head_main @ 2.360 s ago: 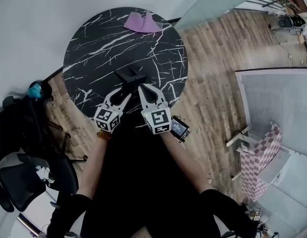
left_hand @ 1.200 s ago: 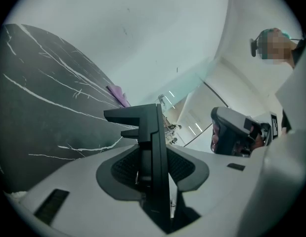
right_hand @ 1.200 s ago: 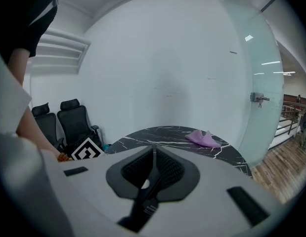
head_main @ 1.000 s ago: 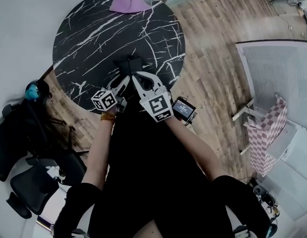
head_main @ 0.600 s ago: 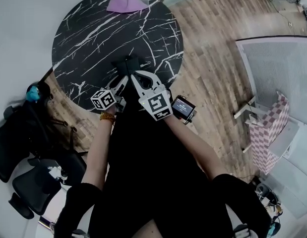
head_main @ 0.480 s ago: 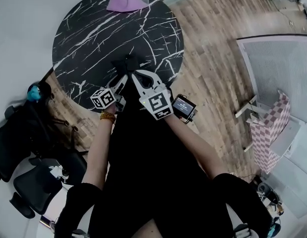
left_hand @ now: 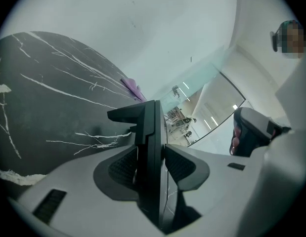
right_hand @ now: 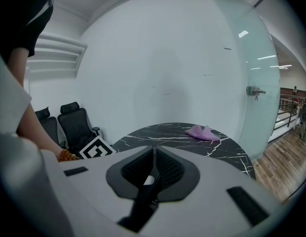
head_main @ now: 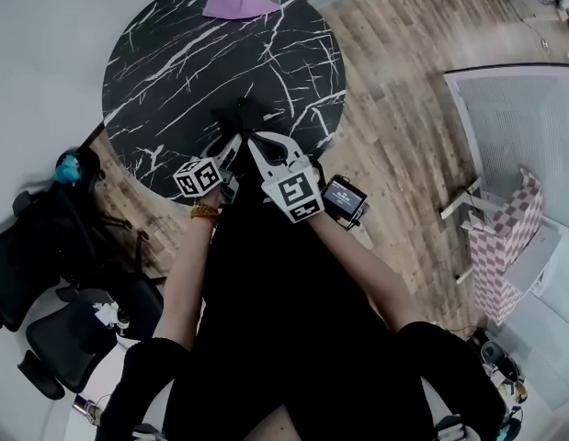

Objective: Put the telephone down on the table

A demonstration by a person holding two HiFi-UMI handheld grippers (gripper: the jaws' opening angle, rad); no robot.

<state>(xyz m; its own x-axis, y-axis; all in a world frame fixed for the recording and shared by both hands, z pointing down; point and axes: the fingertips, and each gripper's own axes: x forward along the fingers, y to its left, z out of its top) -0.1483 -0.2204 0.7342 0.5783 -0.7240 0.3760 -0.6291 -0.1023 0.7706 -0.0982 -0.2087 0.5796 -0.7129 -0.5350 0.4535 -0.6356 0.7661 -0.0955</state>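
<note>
Head view: the telephone (head_main: 245,118) is a dark shape over the near edge of the round black marble table (head_main: 174,72). Whether it touches the top cannot be told. The 2 grippers meet on it, the left gripper (head_main: 231,143) beside the right gripper (head_main: 258,141). A purple cloth (head_main: 238,1) lies at the far edge.

Left gripper view: the telephone (left_hand: 152,132) stands edge-on and upright between the pads (left_hand: 124,168). Both press its faces, though the jaws have just been opening a little. The table lies behind it.

Right gripper view: the jaws are drawn almost together on a thin dark edge, apparently the telephone's. Beyond them are the table (right_hand: 167,132), the cloth (right_hand: 203,132) and 2 office chairs (right_hand: 76,122) by the wall.
</note>
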